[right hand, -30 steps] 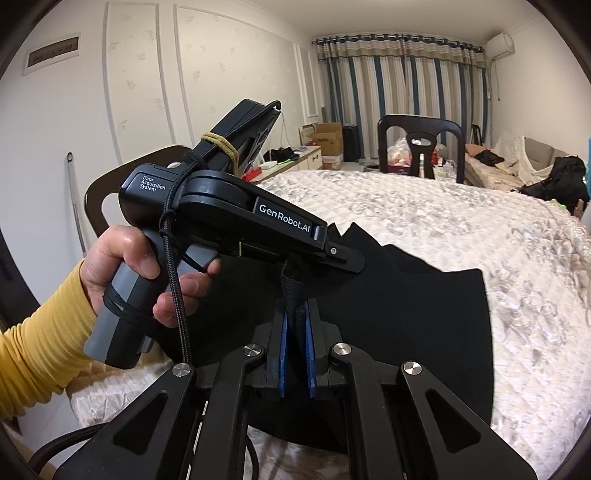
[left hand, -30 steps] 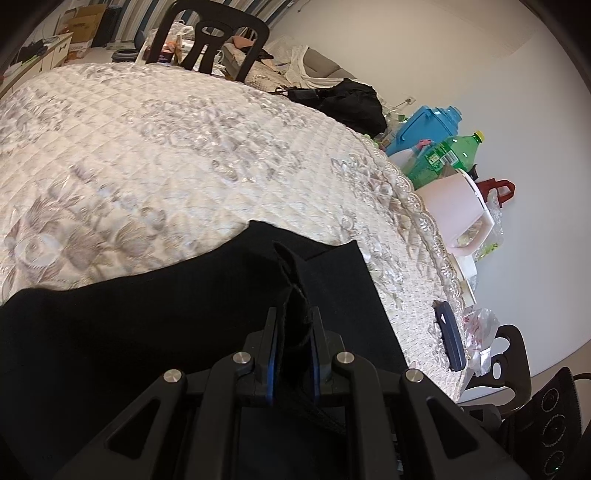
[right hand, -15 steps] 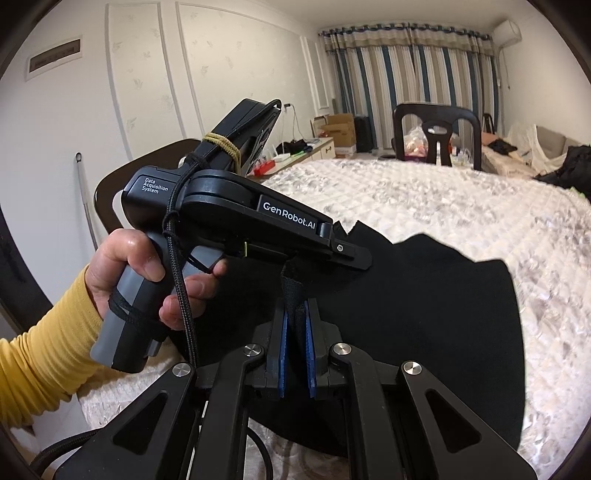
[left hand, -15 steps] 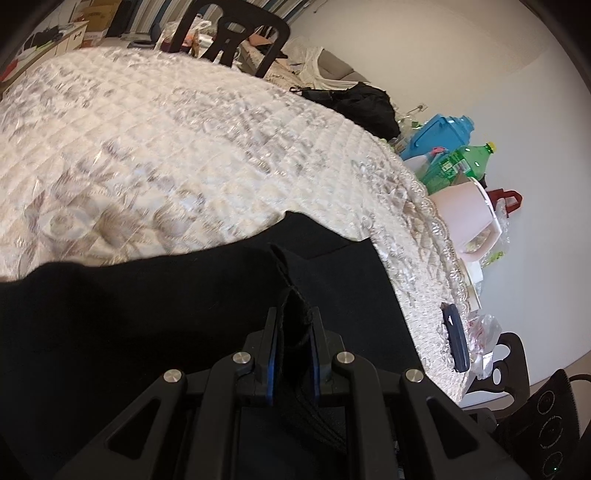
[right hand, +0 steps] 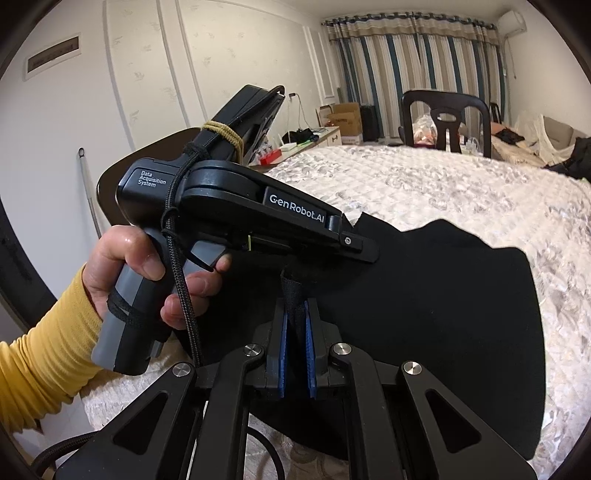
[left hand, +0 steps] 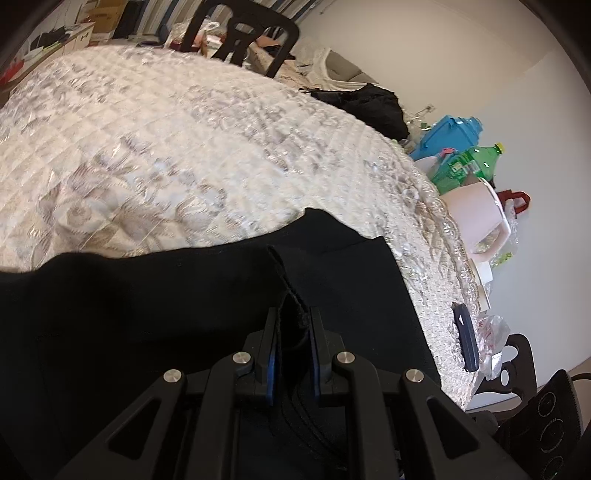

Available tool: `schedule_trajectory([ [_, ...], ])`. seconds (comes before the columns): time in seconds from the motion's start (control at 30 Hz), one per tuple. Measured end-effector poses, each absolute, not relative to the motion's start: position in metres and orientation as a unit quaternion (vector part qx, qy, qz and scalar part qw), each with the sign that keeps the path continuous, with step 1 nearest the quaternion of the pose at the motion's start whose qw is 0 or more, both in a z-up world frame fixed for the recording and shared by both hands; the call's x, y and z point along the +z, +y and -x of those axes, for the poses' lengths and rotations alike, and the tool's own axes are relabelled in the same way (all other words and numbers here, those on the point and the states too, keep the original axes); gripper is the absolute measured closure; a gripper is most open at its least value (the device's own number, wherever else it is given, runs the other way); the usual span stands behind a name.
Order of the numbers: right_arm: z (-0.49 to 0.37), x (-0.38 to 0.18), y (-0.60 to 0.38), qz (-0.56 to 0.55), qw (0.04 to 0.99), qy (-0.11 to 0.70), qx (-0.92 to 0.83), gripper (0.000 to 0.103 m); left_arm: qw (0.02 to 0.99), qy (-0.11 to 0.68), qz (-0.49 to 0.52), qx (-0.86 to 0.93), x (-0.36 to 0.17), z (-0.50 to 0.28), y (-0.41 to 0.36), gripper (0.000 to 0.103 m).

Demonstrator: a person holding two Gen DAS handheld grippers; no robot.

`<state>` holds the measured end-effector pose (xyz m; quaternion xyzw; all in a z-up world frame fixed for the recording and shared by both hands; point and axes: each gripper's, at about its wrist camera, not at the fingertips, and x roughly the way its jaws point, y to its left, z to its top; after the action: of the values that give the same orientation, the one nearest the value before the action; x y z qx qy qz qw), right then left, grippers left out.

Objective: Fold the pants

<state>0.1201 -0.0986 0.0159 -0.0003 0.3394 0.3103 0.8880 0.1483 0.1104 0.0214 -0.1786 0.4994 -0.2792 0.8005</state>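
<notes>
Black pants point(left hand: 155, 302) lie spread over the near part of a quilted cream tablecloth point(left hand: 177, 147). My left gripper point(left hand: 293, 314) is shut on a raised pinch of the pants' edge, the fabric standing up between its blue pads. In the right wrist view the same black pants point(right hand: 443, 306) cover the near cloth, and my right gripper point(right hand: 295, 306) is shut on another fold of their edge. The left gripper's body point(right hand: 236, 206), held by a hand point(right hand: 136, 266) in a yellow sleeve, sits just above and left of the right gripper's fingers.
A black chair point(left hand: 240, 33) stands at the table's far side. A pink jug point(left hand: 476, 218), green bottle point(left hand: 465, 162) and blue container point(left hand: 447, 133) crowd the right edge, with a dark phone-like object point(left hand: 465, 339) on the cloth's rim. A black bag point(left hand: 369, 103) lies farther back.
Both grippers have sunk slightly toward the table with the pants still pinched. The black fabric reaches a little farther over the cloth and lies flatter.
</notes>
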Motion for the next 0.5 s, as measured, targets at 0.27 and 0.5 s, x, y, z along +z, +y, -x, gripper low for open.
schedule_trajectory([
  [0.27, -0.13, 0.005, -0.104, -0.039, 0.87, 0.377, 0.314, 0.086, 0.802, 0.505, 0.178, -0.265, 0.017, -0.146, 0.117, 0.072],
  [0.5, -0.125, 0.015, -0.118, -0.086, 0.862, 0.364, 0.341, 0.064, 0.824, 0.483, 0.166, -0.244, 0.035, -0.137, 0.134, 0.053],
])
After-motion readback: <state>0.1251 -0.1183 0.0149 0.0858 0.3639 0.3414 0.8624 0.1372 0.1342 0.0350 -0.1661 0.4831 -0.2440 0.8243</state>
